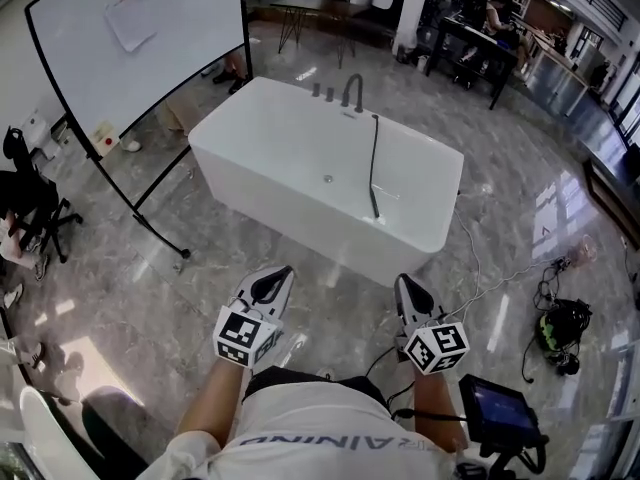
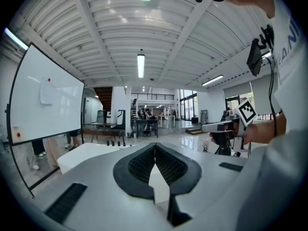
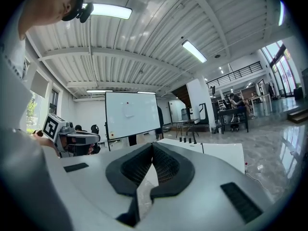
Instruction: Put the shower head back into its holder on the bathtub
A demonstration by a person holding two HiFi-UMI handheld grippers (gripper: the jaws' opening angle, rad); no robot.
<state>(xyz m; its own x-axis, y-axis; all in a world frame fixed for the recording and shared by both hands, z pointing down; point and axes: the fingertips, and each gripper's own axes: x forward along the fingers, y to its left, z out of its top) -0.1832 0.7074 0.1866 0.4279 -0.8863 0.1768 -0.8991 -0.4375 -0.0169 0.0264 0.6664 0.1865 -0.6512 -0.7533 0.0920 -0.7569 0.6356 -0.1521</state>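
Floor (image 1: pixel 520 218): grey marbled stone, polished to a mirror sheen; it carries everything here.
Room: an open hall under a ribbed white ceiling (image 2: pixel 110 28); a whiteboard (image 1: pixel 150 38) on a thin black frame stands off the tub's left corner.
Bathtub (image 1: pixel 300 218): white, glossy, freestanding, box-shaped with rounded corners.
Shower head (image 1: pixel 373 168): slim and black on its hose, lying inside the tub near its right end, running from the far rim beside the curved faucet (image 1: pixel 352 92) toward the near rim.
Left hand-held gripper (image 1: pixel 280 271): my black ribbed pads (image 2: pixel 139 165) are pressed together on nothing, short of the tub's near wall.
Right hand-held gripper (image 1: pixel 405 280): likewise closed and empty.
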